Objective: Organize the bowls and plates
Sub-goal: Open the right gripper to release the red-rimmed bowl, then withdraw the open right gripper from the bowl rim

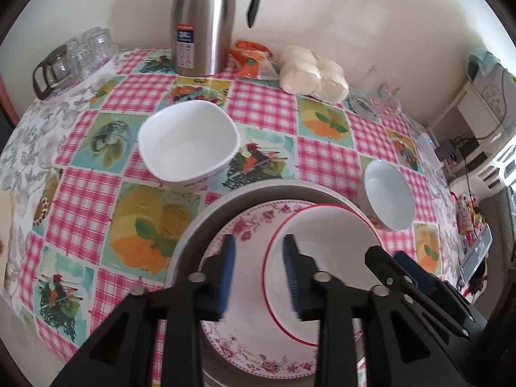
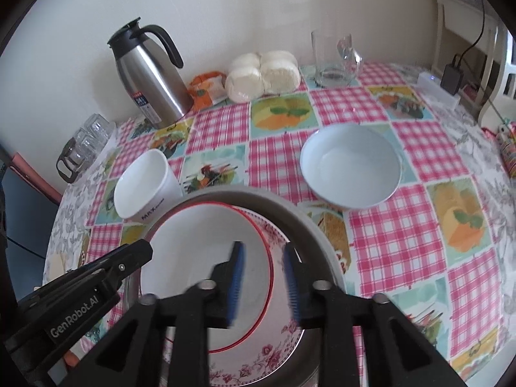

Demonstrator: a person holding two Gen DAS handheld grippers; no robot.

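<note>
Left claw and right claw, both parted, angled downward.

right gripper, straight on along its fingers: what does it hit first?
Most likely the right rim of the red-rimmed bowl nested on the floral plate; the open right gripper straddles that rim. Depth is uncertain.

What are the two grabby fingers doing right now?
Left gripper: open, holding nothing, over the red-rimmed bowl.
Right gripper: open, holding nothing, straddling that bowl's rim.
</note>
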